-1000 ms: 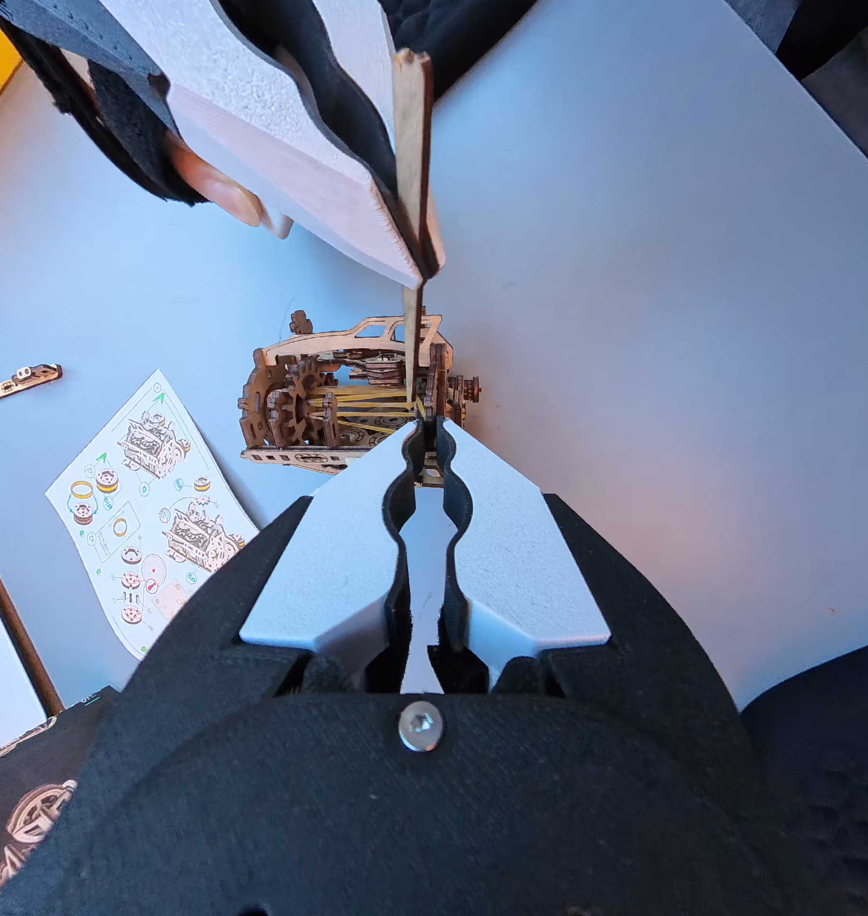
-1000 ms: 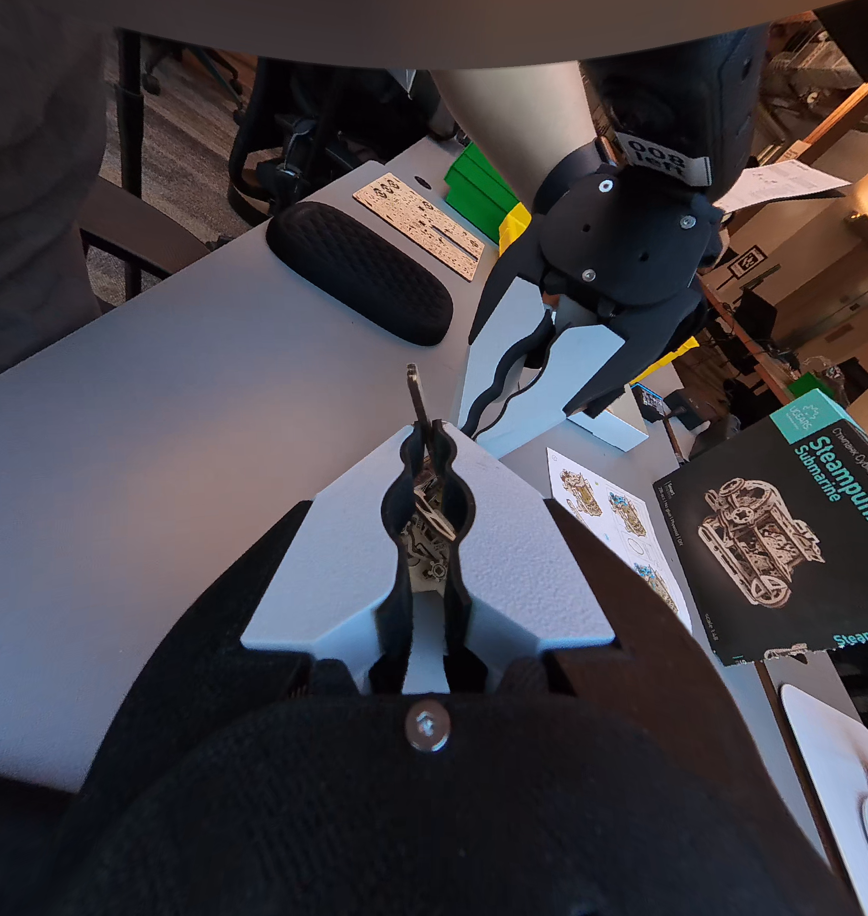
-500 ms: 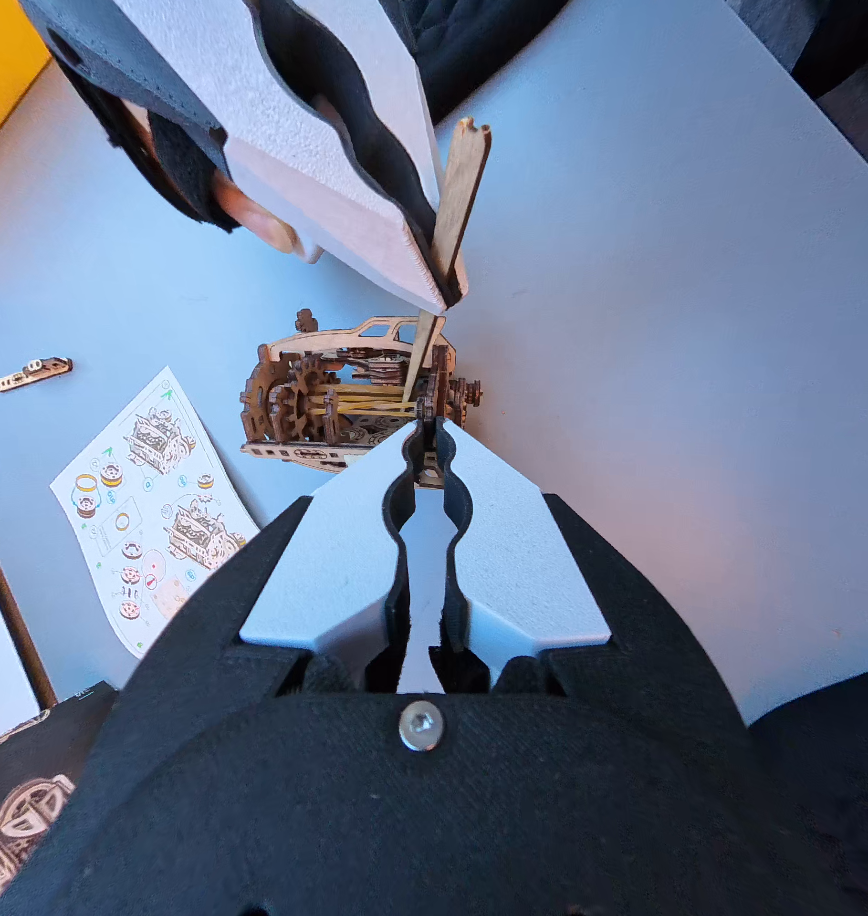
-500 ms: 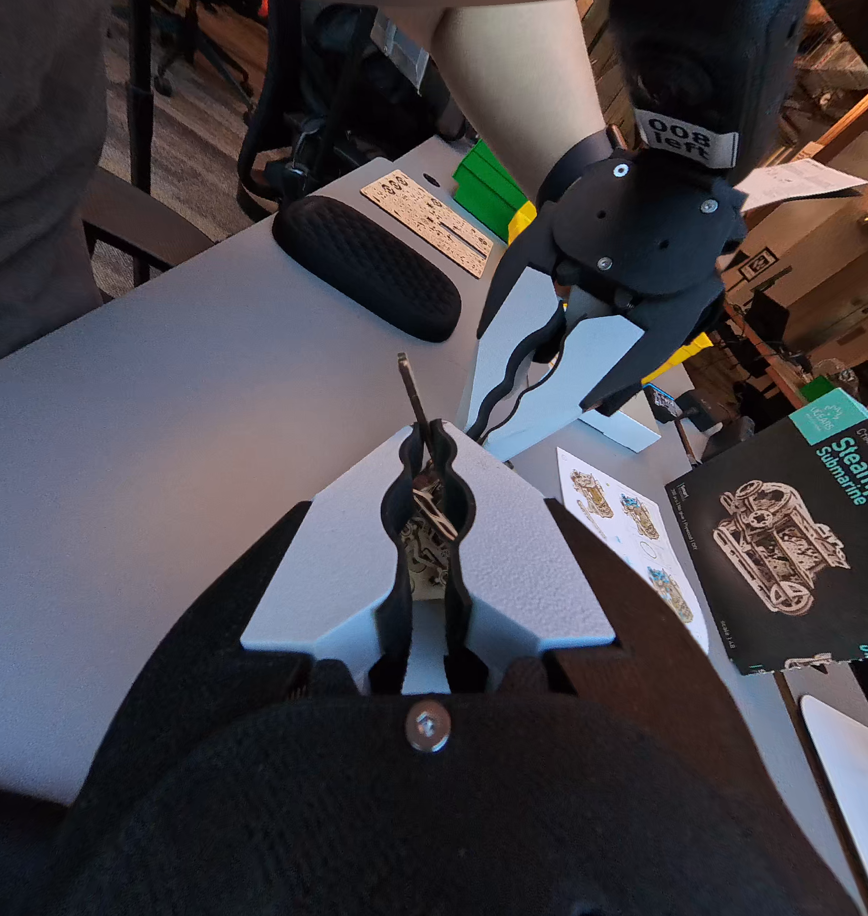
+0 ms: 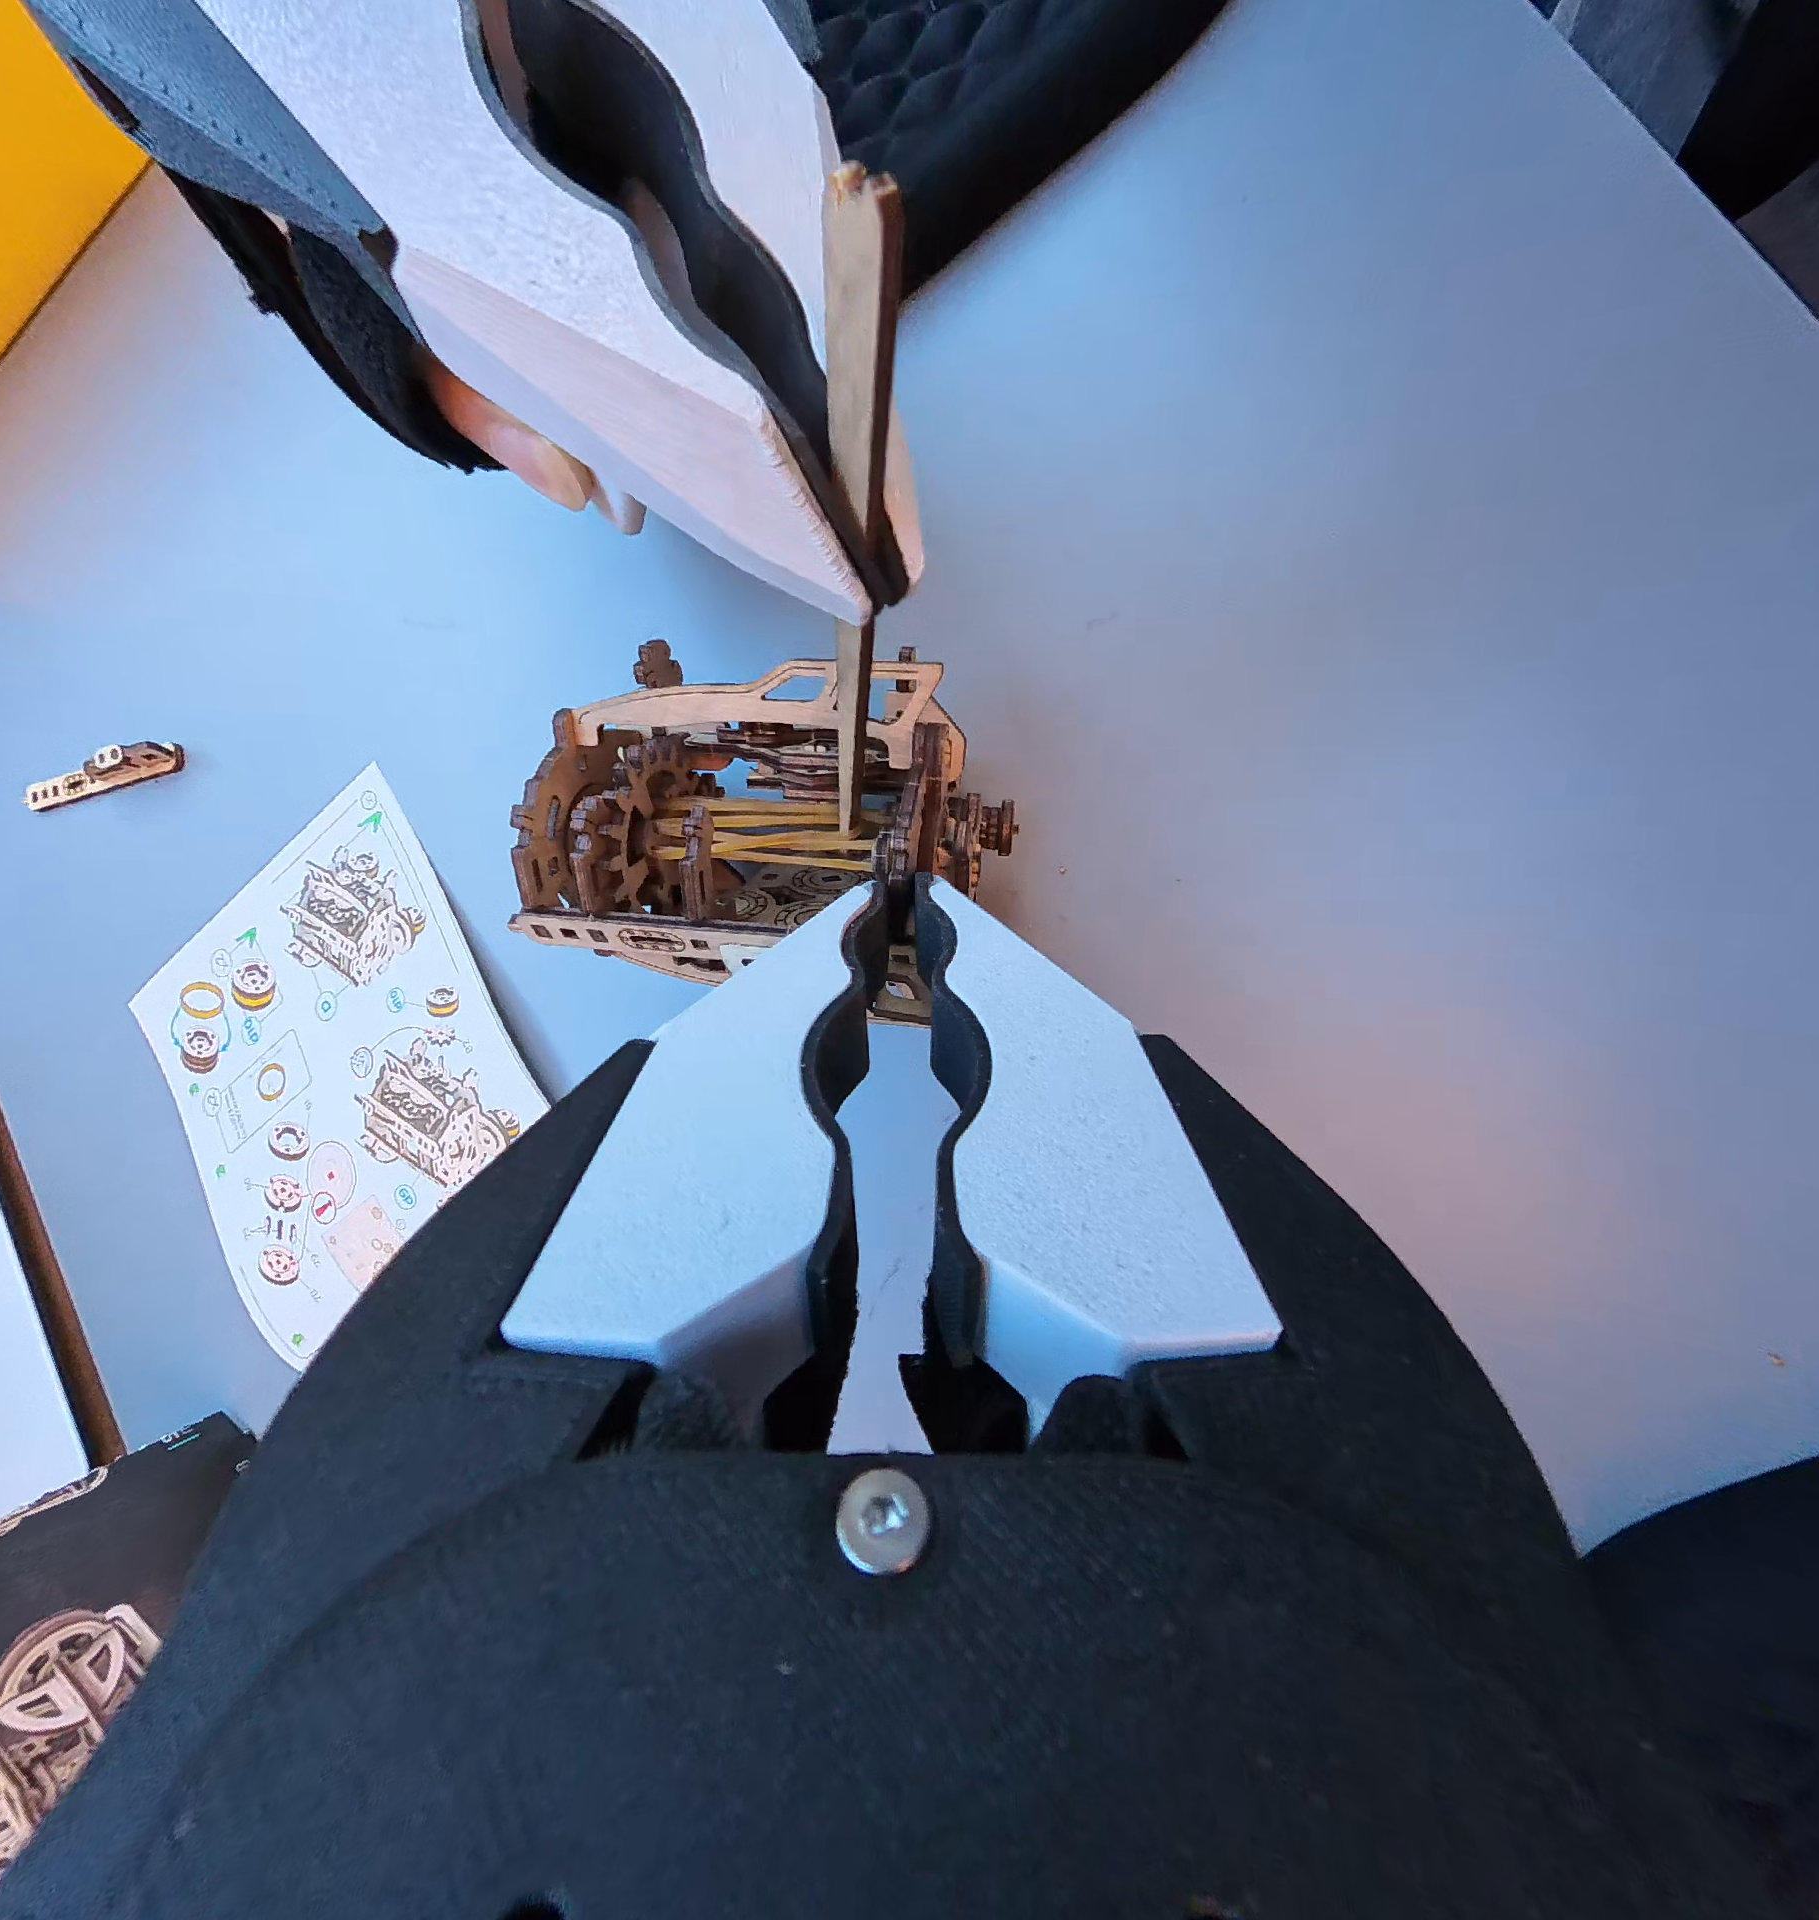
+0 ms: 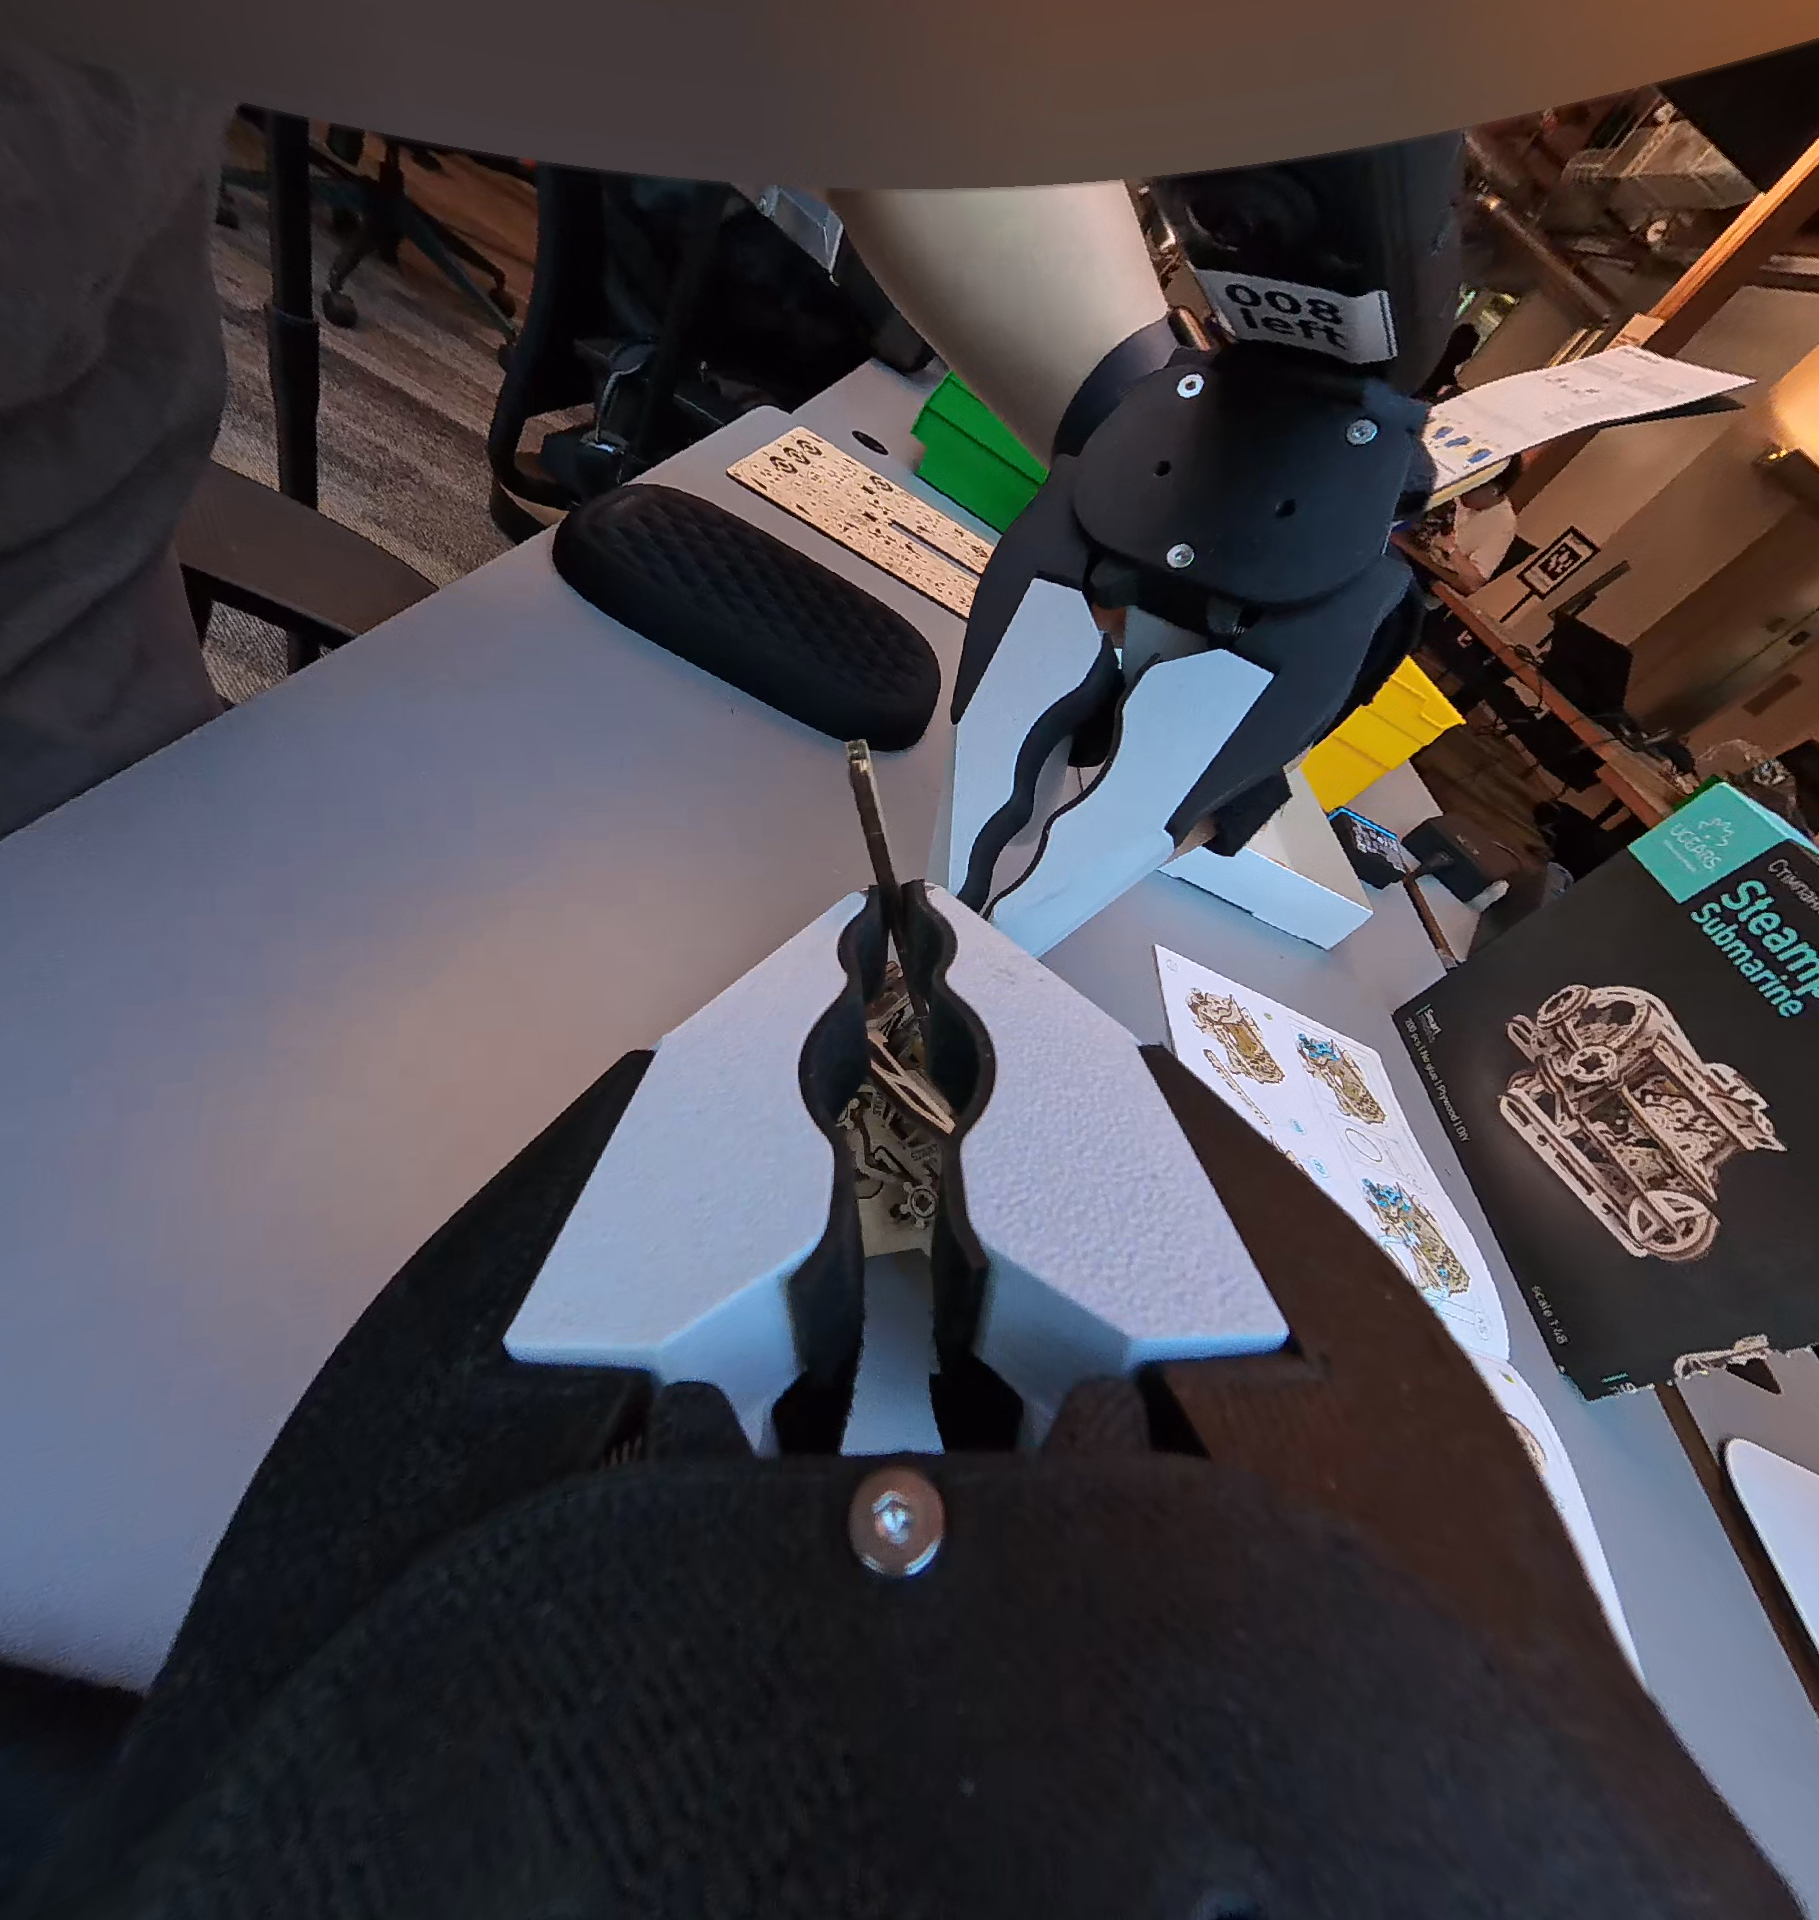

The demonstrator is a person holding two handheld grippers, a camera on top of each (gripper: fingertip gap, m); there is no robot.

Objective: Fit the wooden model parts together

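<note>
The right gripper (image 5: 874, 582) pinches the stick (image 5: 861, 343) upright above the model (image 5: 739, 821); the left gripper (image 5: 892, 904) clamps the model's end; we keep the stick vertical and press gently.

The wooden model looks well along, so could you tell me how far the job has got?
Done: the wooden model has gears, frame and rubber bands fitted. In hand: the right claw lowers a wooden stick into it; the left claw grips its end. Left: seating it; a small part lies unused.

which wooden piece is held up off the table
The thin wooden stick, pinched upright in the right gripper above the model. The model and the small loose piece both lie on the table.
</note>
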